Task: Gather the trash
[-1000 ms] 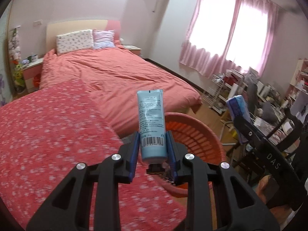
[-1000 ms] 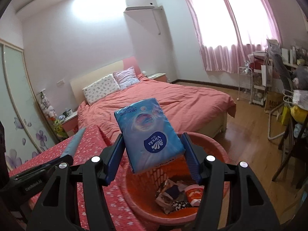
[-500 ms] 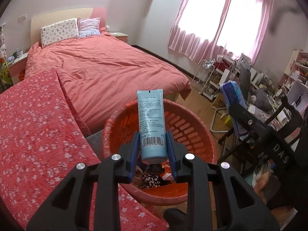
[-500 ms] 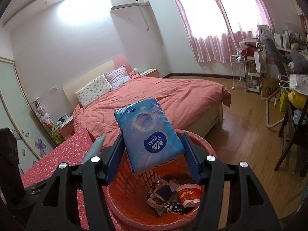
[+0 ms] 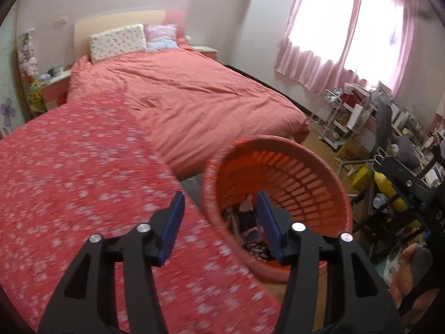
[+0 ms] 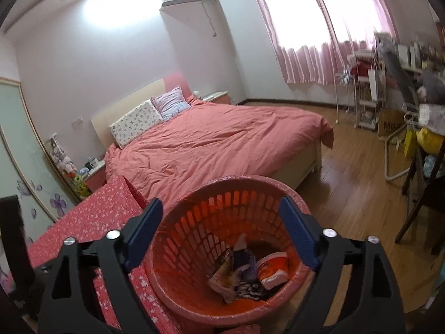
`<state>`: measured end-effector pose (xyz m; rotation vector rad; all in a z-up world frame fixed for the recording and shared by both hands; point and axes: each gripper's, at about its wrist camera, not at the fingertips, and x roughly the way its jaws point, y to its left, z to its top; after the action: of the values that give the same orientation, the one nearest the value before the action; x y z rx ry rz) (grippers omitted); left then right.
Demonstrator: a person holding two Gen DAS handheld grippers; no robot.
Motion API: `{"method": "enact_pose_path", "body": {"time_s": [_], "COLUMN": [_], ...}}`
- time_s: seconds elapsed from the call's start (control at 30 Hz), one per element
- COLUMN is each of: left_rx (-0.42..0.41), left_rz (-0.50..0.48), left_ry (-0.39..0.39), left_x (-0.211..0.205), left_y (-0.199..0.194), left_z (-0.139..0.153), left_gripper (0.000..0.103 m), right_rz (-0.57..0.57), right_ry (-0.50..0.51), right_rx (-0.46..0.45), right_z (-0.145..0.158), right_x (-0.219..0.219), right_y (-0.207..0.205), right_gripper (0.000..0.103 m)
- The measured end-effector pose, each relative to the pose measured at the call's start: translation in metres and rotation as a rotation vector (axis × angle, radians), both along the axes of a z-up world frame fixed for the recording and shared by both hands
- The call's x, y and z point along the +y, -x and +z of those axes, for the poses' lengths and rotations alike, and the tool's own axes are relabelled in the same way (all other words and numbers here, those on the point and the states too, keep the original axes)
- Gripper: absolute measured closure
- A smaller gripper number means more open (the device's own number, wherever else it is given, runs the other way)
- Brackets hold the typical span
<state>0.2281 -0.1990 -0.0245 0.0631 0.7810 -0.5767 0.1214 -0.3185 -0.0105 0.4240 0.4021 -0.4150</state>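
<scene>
An orange slotted plastic basket (image 6: pixel 194 222) stands on the floor beside a red flowered table; it also shows in the left wrist view (image 5: pixel 306 178). Crumpled wrappers (image 6: pixel 222 272) and an orange cup (image 6: pixel 274 270) lie at its bottom. My right gripper (image 6: pixel 221 233) is open and empty, directly above the basket's mouth. My left gripper (image 5: pixel 219 220) is open and empty, over the table's edge and the basket's near rim. The blue tube and the blue tissue pack are not visible in either view.
The red flowered tablecloth (image 5: pixel 69 181) fills the left. A bed with a salmon cover (image 6: pixel 217 142) lies beyond the basket. Wood floor (image 6: pixel 356 178) runs to the right, with a cluttered rack (image 5: pixel 345 117), chairs and pink curtains there.
Both grippers have opened. The blue tube has left the left gripper and the blue tissue pack has left the right one. The left gripper has swung back toward the table.
</scene>
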Motion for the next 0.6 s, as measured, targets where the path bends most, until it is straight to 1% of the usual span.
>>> {"method": "enact_pose_path", "body": {"time_s": [0.07,0.13,0.17,0.23,0.3,0.33,0.43,0.5,0.6], "left_rx": [-0.033,-0.071,-0.099,-0.142,-0.178,-0.194,-0.245,-0.282,-0.317], "left_rz": [0.026,0.059,0.088,0.125,0.167,0.188,0.262,0.329,0.413], "left_ry": [-0.003,-0.004,-0.007,-0.011,-0.018,-0.019,-0.037,-0.063,-0.088], "left_x": [0.017,0.035,0.047,0.066,0.081,0.088,0.115,0.131,0.152], "left_y": [0.009,0.021,0.031,0.047,0.061,0.068,0.092,0.109,0.131], "left_z": [0.008,0.017,0.021,0.027,0.036,0.039,0.049,0.051,0.052], "left_gripper": [0.04,0.027,0.024,0.013,0.007,0.004,0.004,0.004,0.004], "right_rz": [-0.005,-0.017,-0.022,-0.04,-0.047,-0.047,-0.065,-0.072,-0.09], "right_ry": [0.04,0.096,0.125,0.217,0.306,0.33,0.407,0.434,0.421], "right_rx": [-0.002,-0.004,-0.005,0.008,0.03,0.035,0.039,0.033,0.028], "right_z": [0.007,0.015,0.018,0.025,0.031,0.032,0.037,0.038,0.04], "right_x": [0.011,0.022,0.029,0.047,0.068,0.074,0.096,0.106,0.116], "right_y": [0.005,0.013,0.016,0.023,0.031,0.034,0.049,0.06,0.077], "right_gripper": [0.009,0.003,0.002,0.002,0.002,0.002,0.002,0.002,0.002]}}
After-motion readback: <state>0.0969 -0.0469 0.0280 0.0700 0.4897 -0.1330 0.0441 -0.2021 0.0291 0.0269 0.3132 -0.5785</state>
